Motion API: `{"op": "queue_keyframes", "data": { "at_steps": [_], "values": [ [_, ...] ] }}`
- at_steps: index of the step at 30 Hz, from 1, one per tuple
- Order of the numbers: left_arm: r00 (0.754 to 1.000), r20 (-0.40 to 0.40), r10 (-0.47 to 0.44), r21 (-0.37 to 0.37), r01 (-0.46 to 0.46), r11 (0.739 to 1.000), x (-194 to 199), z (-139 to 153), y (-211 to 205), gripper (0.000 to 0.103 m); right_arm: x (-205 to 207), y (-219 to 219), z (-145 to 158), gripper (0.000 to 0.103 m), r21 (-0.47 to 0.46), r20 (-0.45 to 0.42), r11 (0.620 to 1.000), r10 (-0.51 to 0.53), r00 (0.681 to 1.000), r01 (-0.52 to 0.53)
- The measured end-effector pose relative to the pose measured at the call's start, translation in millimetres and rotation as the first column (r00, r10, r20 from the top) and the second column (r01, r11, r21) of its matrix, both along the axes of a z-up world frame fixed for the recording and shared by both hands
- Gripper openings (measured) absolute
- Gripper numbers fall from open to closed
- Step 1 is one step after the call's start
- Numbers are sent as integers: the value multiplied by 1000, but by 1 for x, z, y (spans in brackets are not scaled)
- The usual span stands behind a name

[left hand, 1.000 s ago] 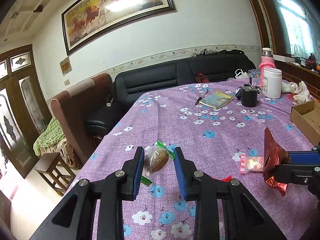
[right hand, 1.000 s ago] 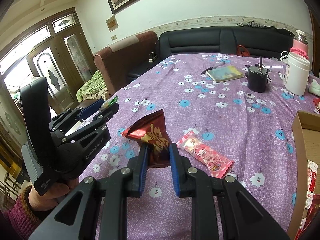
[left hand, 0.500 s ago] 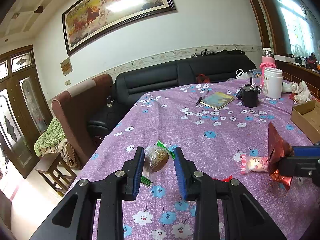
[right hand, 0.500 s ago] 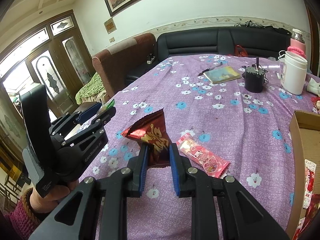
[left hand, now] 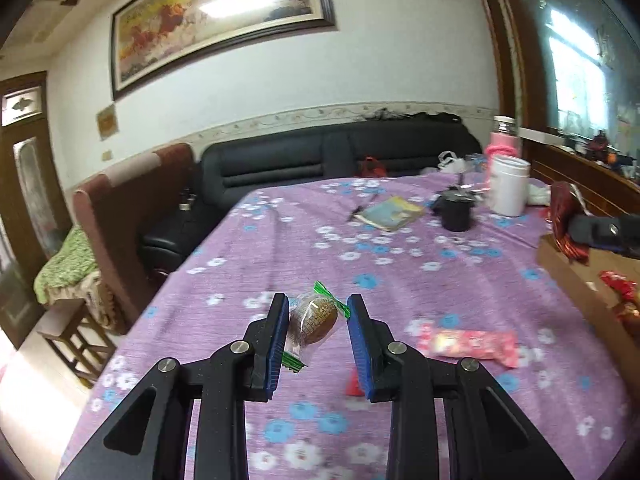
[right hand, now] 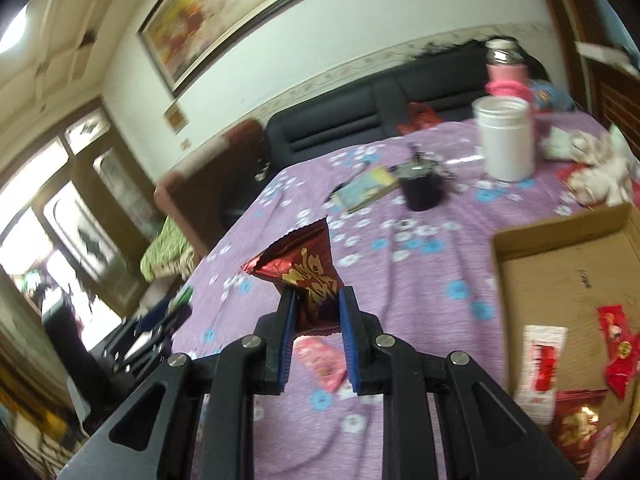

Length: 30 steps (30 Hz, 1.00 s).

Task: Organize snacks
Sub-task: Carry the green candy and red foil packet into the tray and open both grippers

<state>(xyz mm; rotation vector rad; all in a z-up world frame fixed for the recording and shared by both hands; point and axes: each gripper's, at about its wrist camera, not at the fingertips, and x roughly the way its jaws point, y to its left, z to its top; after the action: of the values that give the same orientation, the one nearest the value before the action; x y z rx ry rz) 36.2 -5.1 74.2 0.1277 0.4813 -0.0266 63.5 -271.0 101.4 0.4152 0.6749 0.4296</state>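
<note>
Blurred: your right view is smeared; box contents at its lower right corner are hard to read.
Left gripper (left hand: 318, 322): you grasp the clear-wrapped brown candy (left hand: 314, 319), lifted off the cloth (left hand: 280, 240).
Right gripper (right hand: 316, 312): you clench the red foil packet (right hand: 306, 276), near the box (right hand: 560, 264) edge.
Around: one pink packet (left hand: 468, 342) lies on the cloth; black cup (left hand: 456, 212), white jar (left hand: 510, 186), booklet (left hand: 390, 212) stand well beyond.
Count: two grippers, one box, several red snacks (right hand: 618, 350) inside.

White wall (left hand: 400, 60) carries a framed painting (left hand: 220, 12); black sofa (left hand: 320, 156) along it; wooden door (left hand: 24, 184) far left.
</note>
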Motion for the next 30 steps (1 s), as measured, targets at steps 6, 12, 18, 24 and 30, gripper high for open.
{"op": "queue_keyframes", "data": {
  "at_steps": [6,12,18,24,30],
  "values": [
    [994,-44,-98,-20,98,995,-6,12,-35,31,6,-55,1,21,95,-36,990,-103,994,106],
    [969,-65,-238,-50,235,971,-13,31,-98,31,3,-109,1,21,136,-77,965,-215,974,224],
    [922,-89,-376,-104,367,924,-21,35,-171,31,-4,-155,-3,21,111,-116,936,-321,940,334],
    [859,-144,-491,-183,465,866,-23,28,-238,31,-5,-185,-16,21,-4,-168,912,-405,899,410],
    [811,-224,-541,-221,499,838,-19,2,-285,31,5,-192,-36,21,-84,-217,909,-417,883,409]
  ]
}}
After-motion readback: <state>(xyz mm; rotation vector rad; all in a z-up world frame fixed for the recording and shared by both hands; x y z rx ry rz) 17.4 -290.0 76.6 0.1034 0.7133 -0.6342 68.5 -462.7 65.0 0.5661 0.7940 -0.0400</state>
